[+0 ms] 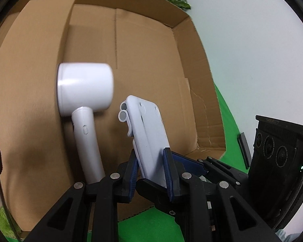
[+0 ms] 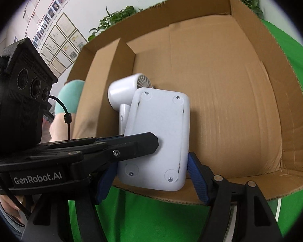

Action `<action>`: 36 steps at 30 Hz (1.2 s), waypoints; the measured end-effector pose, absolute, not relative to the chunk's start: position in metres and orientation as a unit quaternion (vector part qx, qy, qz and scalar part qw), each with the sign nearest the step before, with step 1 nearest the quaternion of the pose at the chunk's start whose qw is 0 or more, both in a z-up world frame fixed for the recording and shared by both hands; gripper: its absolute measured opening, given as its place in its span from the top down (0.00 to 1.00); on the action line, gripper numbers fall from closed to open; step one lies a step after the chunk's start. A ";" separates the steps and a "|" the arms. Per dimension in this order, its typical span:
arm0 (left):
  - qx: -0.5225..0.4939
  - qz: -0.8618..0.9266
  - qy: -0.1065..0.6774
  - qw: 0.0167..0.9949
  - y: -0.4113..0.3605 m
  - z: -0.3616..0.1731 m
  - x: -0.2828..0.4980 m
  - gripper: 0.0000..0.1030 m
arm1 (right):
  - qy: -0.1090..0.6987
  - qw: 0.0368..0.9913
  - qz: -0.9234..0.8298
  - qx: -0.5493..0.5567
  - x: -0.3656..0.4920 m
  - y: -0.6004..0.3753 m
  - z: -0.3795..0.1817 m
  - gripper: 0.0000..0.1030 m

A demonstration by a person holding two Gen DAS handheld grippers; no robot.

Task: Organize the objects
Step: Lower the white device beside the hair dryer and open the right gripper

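Note:
A flat white device (image 2: 157, 137) with screws and round feet on its back hangs over an open cardboard box (image 2: 222, 76), held by both grippers. My left gripper (image 1: 151, 161) is shut on its thin edge. My right gripper (image 2: 151, 173) clamps it across its width, blue pads against both long sides. In the right wrist view the left gripper's black finger (image 2: 135, 143) reaches in from the left across the device. A white hair dryer (image 1: 84, 88) lies on the box floor (image 1: 151, 50), just left of the device (image 1: 147, 133); only its head (image 2: 123, 86) shows behind the device in the right wrist view.
The box stands on a green cloth (image 2: 147, 217). Its flaps and walls rise on all sides. Leafy plants (image 2: 115, 18) stand behind it, against a white wall with framed sheets (image 2: 58, 40). A person's teal sleeve (image 2: 70, 94) is at the box's left.

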State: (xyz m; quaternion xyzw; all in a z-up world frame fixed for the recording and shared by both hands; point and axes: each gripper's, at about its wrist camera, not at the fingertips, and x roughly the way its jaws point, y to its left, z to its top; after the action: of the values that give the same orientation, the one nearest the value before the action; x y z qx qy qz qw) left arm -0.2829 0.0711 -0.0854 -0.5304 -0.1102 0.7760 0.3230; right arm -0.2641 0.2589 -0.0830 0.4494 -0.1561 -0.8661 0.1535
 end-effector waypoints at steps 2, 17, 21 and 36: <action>-0.532 0.777 -0.112 0.316 0.068 -0.089 -0.283 0.79 | -0.149 0.156 -0.864 0.454 -0.266 0.256 -0.085 0.35; -0.502 0.811 -0.104 0.281 0.036 -0.057 -0.265 0.79 | -0.113 0.138 -0.857 0.484 -0.271 0.242 -0.091 0.34; -0.494 0.817 -0.108 0.278 0.020 -0.048 -0.259 0.79 | -0.110 0.137 -0.858 0.482 -0.267 0.240 -0.090 0.31; -0.479 0.827 -0.115 0.271 0.001 -0.041 -0.252 0.79 | -0.146 0.094 -0.853 0.492 -0.278 0.235 -0.099 0.45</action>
State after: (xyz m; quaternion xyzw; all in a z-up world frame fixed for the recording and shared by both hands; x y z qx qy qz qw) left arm -0.2524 0.0015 -0.0411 -0.4785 -0.1151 0.8272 0.2710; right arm -0.2781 0.2349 -0.0995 0.4916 -0.1455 -0.8533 0.0945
